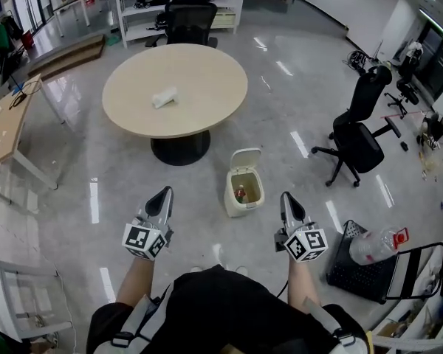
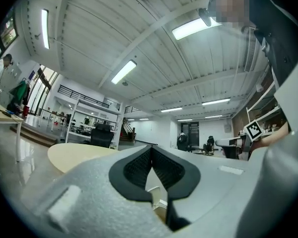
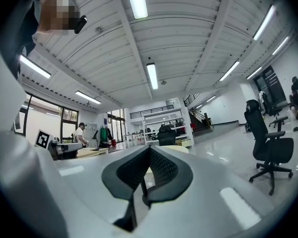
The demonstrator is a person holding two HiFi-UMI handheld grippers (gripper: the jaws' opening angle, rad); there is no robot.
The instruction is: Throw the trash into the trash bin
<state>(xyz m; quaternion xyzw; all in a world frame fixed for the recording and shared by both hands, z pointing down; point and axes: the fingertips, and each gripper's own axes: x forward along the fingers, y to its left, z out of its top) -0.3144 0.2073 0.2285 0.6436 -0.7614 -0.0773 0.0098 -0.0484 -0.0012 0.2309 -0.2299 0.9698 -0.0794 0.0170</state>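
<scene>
The trash (image 1: 165, 96), a small white crumpled lump, lies on the round surface (image 1: 207, 116), a bit left of the middle, with nothing near it. It sits there alone because it has not been picked up yet. The trash bin (image 1: 244, 190) stands on the floor (image 1: 295, 72) near the surface's dark foot, between you and the surface. Its lid (image 1: 245, 158) is flipped up, so the top is ready for a drop, and something small and reddish lies inside. Your left tongs (image 1: 162, 196) and your right tongs (image 1: 287, 199) point out level in front of you, one on each side of the bin and well short of the surface. Both are pressed together with nothing in them. Each one's own view shows its dark pads (image 2: 131, 170) meeting at the tips. I think you hold them shut because you are only coming close, not grabbing yet. Next you will likely need to reach past the bin, spread one pair and pinch the lump. One black chair (image 1: 190, 21) stands behind the surface and another chair (image 1: 358, 135) is off to your right
</scene>
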